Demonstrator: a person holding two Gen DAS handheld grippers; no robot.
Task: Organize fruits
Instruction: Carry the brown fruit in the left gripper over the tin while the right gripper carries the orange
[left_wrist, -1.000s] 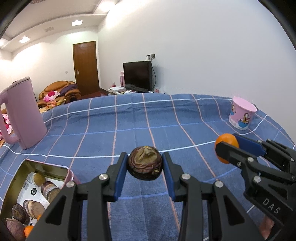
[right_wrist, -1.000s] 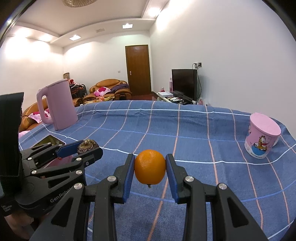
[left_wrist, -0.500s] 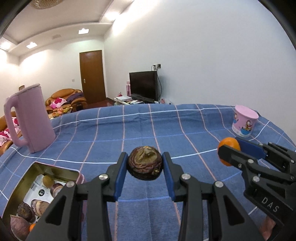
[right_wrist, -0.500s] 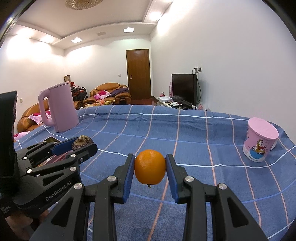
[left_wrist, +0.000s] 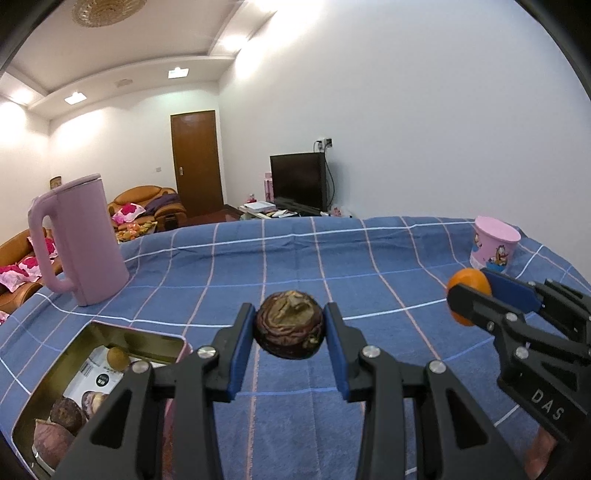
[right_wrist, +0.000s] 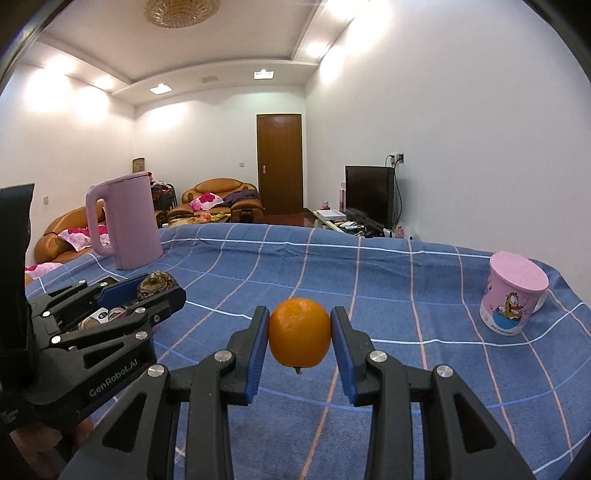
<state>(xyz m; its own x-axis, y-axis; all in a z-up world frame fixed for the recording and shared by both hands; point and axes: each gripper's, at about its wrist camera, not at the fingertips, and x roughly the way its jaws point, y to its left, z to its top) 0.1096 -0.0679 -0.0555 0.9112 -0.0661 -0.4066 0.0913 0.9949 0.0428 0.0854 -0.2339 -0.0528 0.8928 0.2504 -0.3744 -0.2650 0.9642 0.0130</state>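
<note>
Two grippers, two fruits, both lifted off the table. The left gripper (left_wrist: 289, 354) is clamping its blue pads on a wrinkly dark brown-purple round fruit (left_wrist: 289, 324), looking like an old passion fruit, jaws only as wide as the fruit itself. The right gripper (right_wrist: 300, 345) is doing the same with a smooth round orange (right_wrist: 299, 333), squeezed snug between its pads and hanging over the blue checked tablecloth (right_wrist: 388, 295).

Just below and left of the wrinkly fruit, an open rectangular gold-lined metal tin (left_wrist: 110, 334) is sitting on the cloth, and I'm guessing that's where the fruit is heading. To do this well, I'd be keeping the grip steady, swinging over the tin's opening, going down low and only then letting go, so nothing is rolling off or landing hard on what's already inside. One hand at a time too, since the grippers are sitting close together.

Count: two held fruits, one tin holding at least four fruits (can't tell exactly, part is hidden), one tall pink lidded jug (left_wrist: 83, 240) at the far left, one pink cartoon-printed cup (right_wrist: 515, 293) upside down at the far right.
</note>
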